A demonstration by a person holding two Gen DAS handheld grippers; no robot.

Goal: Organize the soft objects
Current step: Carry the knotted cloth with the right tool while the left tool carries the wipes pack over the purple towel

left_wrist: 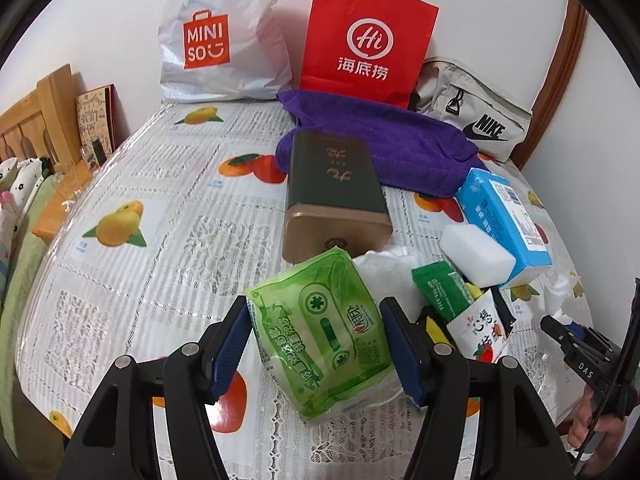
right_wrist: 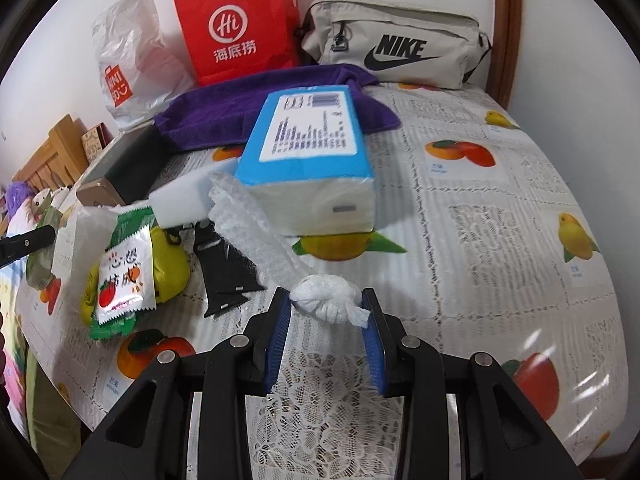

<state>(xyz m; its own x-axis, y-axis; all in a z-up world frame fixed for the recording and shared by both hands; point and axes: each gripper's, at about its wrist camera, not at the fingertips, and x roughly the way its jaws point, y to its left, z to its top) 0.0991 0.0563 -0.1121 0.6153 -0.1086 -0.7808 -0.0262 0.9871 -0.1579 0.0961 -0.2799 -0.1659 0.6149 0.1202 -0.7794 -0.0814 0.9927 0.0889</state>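
Both grippers are loaded over the table here! The left gripper (left_wrist: 320,344) has its blue pads pressed against the two sides of a green tissue pack (left_wrist: 320,332), clamped and tilted, lifted off the fruit-print tablecloth (left_wrist: 120,280). The right gripper (right_wrist: 326,312) is pinched on the knotted end of a white foam net sleeve (right_wrist: 324,296), whose loose mesh tail trails up toward the blue tissue pack (right_wrist: 308,152) (that one sits flat on the cloth, label up).

Just beside the blue pack, a white sponge block (right_wrist: 180,200) touches its lower left corner. Left of that there's a small heap: a green sachet (left_wrist: 444,288), a white snack sachet (right_wrist: 124,280) with a tomato picture lying on something yellow (right_wrist: 172,256), and a black strap piece (right_wrist: 228,272) next to them. A dark tin box (left_wrist: 336,192) with a gold end lies on its side, its far end overlapping a purple towel (left_wrist: 384,140) spread across the back of the table.

Against the wall stand a white Miniso bag (left_wrist: 216,36), a red paper bag (left_wrist: 368,40) and a grey Nike pouch (right_wrist: 400,48), side by side.
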